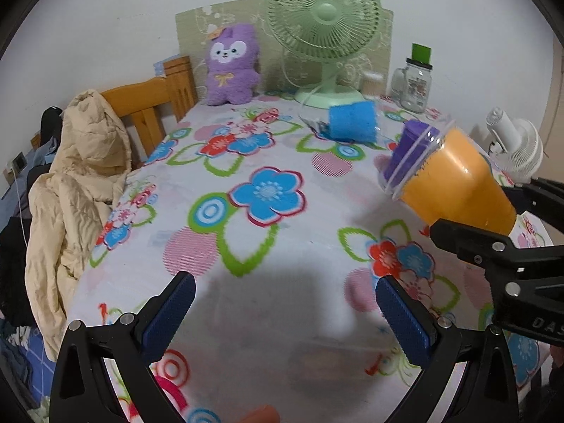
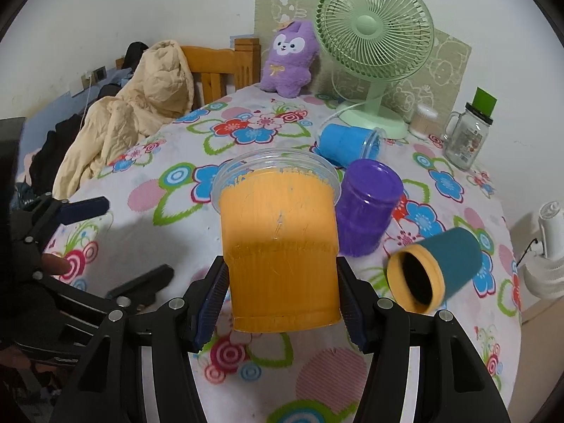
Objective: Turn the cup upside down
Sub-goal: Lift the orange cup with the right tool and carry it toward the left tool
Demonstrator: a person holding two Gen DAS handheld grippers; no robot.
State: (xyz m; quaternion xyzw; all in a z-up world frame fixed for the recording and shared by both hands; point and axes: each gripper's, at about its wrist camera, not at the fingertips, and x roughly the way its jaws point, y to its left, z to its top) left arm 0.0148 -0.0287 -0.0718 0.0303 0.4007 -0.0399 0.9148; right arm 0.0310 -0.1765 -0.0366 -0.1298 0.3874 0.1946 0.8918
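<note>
1. While the right gripper [image 2: 283, 299] pinches the orange cup [image 2: 278, 243] low on its body, the cup hangs above the flowered tablecloth [image 2: 183, 246], its clear rim pointing away from the fingers.
2. Over on the left, the left gripper [image 1: 285, 312] hovers with jaws spread wide, nothing between its blue pads [image 1: 169, 320].
3. Just beyond the orange cup's rim stands a purple cup [image 2: 368, 208], mouth down.
4. Right of the pinching fingers lies a teal cup [image 2: 435, 269], tipped on its side, opening toward the camera.
5. Farther ahead, a blue cup [image 2: 349, 144] lies sideways by the green fan [image 2: 375, 35].
</note>
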